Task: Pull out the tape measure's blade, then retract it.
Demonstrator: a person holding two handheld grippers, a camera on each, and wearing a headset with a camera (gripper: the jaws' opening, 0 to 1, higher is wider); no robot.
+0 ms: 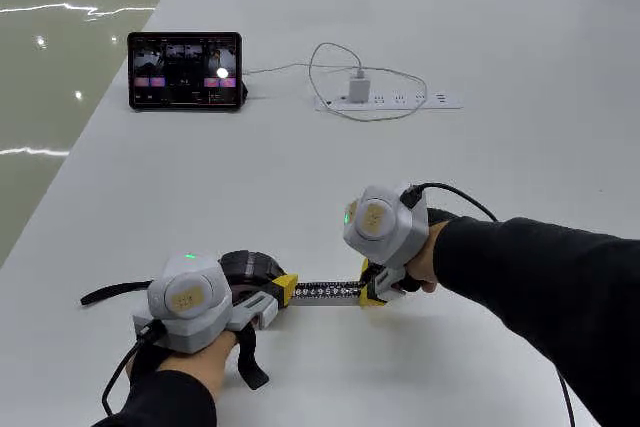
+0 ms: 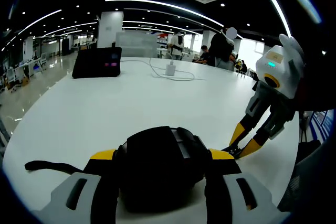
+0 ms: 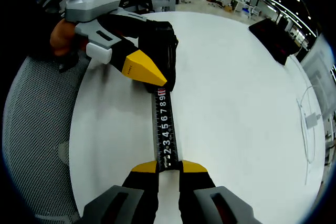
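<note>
White laminate table (image 1: 480,97) takes up most of the head view, and we work at its near edge, which puts both hands close to the body for a straight pull. A dark tablet (image 1: 186,69) stands well apart at 11 o'clock and plays no part.

Our left gripper (image 1: 276,295) sits at 7 o'clock. Its jaws are closed round the tape measure case (image 2: 160,166), one yellow tip on each flank, as the left gripper view shows. We judge this hold is an anchor: it pins the body to the table so that only the tape moves. Our right gripper (image 3: 168,167) is at 5 o'clock in the head view, just to the 3 o'clock side of the case. Its tips are pinched together on the free end of the blade (image 3: 163,135), which is the natural place to draw from.

The case is black, rounded and squat, and rests on the table between the left jaws. A black wrist strap (image 1: 110,294) trails from it toward 9 o'clock, flat on the surface. The blade is a pale, narrow strip that runs straight from the case mouth to the right tips, low over the table. It carries black numerals from 2 to 9, with a red mark at the mouth. Only a short length is out, so we judge the pull is at an early stage.
</note>
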